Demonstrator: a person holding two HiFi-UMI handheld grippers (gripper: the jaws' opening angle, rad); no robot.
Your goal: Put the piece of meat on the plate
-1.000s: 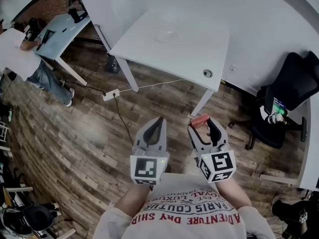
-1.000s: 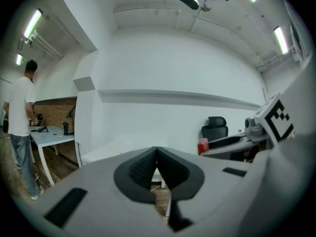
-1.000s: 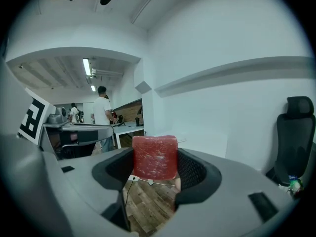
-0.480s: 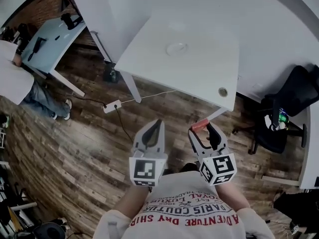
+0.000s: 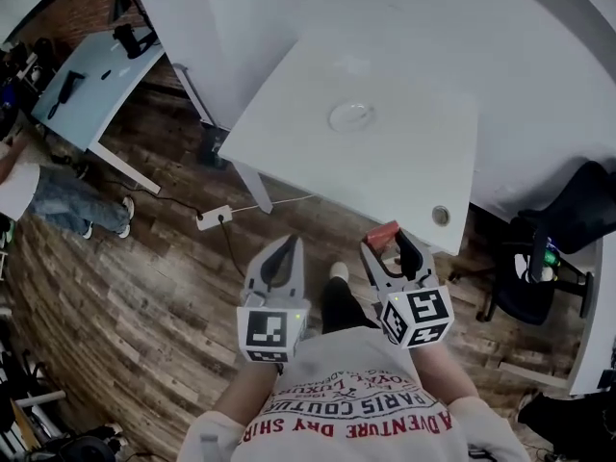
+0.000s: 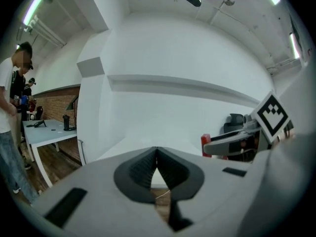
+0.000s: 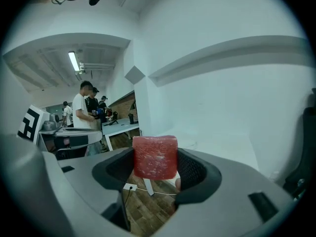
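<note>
The piece of meat (image 7: 154, 157), a red block, is clamped between the jaws of the right gripper (image 5: 389, 246) and held in the air close to the near edge of the white worktop (image 5: 404, 162), with the wooden floor (image 5: 144, 258) below. The plate (image 5: 351, 116), a pale shallow dish, lies empty toward the middle of the worktop, farther off and slightly left, well apart from the meat. The left gripper (image 5: 286, 250) hangs just left of the right one, its jaws pressed together on nothing. This looks like the carrying step. The next move probably calls for reaching the right gripper forward until the meat is over the plate, lowering it, then parting the jaws.
</note>
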